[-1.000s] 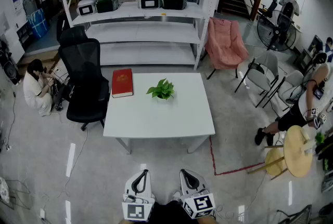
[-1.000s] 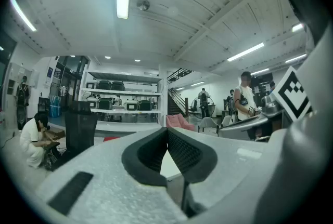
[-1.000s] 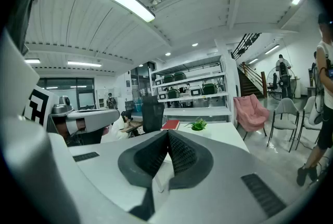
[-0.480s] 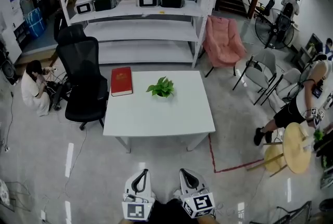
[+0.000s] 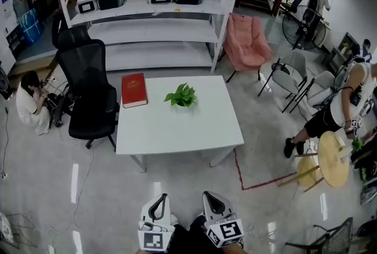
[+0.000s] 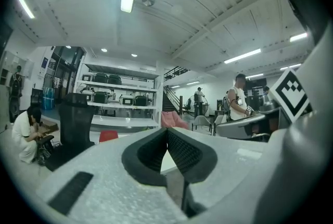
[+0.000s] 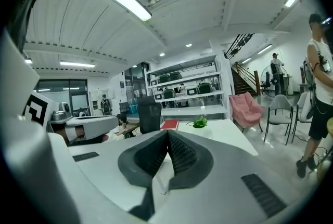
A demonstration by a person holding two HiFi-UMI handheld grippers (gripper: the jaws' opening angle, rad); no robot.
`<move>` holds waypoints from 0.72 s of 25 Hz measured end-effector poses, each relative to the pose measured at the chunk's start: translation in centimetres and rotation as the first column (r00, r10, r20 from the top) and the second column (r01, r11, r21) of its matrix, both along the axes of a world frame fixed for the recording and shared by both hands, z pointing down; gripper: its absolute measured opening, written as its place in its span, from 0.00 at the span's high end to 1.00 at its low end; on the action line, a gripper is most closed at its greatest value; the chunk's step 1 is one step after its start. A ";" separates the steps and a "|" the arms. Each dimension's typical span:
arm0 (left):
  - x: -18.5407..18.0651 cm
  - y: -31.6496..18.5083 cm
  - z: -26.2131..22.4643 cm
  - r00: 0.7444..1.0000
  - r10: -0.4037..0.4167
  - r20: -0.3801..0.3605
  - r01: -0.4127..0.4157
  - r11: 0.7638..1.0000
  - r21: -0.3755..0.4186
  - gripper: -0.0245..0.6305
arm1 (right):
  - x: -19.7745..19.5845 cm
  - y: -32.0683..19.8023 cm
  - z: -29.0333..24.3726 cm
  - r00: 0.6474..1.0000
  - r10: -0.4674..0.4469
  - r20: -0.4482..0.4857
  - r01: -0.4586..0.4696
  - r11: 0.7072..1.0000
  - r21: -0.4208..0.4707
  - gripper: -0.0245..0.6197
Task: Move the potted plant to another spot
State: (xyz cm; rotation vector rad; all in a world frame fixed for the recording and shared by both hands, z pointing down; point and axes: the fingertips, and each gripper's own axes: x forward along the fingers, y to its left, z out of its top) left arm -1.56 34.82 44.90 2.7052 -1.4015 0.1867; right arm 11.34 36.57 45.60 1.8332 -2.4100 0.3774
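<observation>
A small green potted plant stands on the far half of a white table, right of a red book. The right gripper view shows the plant small and far off on the table. My left gripper and right gripper hang close to my body at the bottom of the head view, well short of the table. Both are shut, jaw pads pressed together with nothing between them, as seen for the left gripper and the right gripper.
A black office chair stands at the table's left, a person crouching beyond it. White shelving with machines rises behind. A pink armchair, grey chairs, a round wooden stool and a standing person occupy the right. Red floor tape.
The head view has drifted: table, plant and shelving sit slightly lower-left and nearer. Both grippers remain in the same place and shut.
</observation>
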 end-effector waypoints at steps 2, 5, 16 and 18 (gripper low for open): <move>-0.8 -0.2 0.5 1.000 0.011 0.000 -0.011 1.000 -0.005 0.94 | -0.9 -0.1 0.3 1.000 0.009 -0.006 -0.009 1.000 -0.004 0.95; -1.6 -0.7 0.8 1.000 0.018 -0.009 -0.019 1.000 -0.020 0.94 | -1.8 -0.4 0.6 1.000 0.018 -0.016 -0.018 1.000 -0.015 0.95; -1.7 -5.9 2.0 1.000 0.023 -0.001 -0.023 0.999 -0.032 0.94 | -2.3 -5.7 2.3 1.000 -0.001 -0.022 0.001 0.999 -0.040 0.95; -1.3 -7.6 2.0 1.000 0.015 0.007 -0.015 1.000 -0.028 0.94 | -2.1 -7.7 2.6 1.000 -0.019 -0.015 0.018 0.999 -0.041 0.95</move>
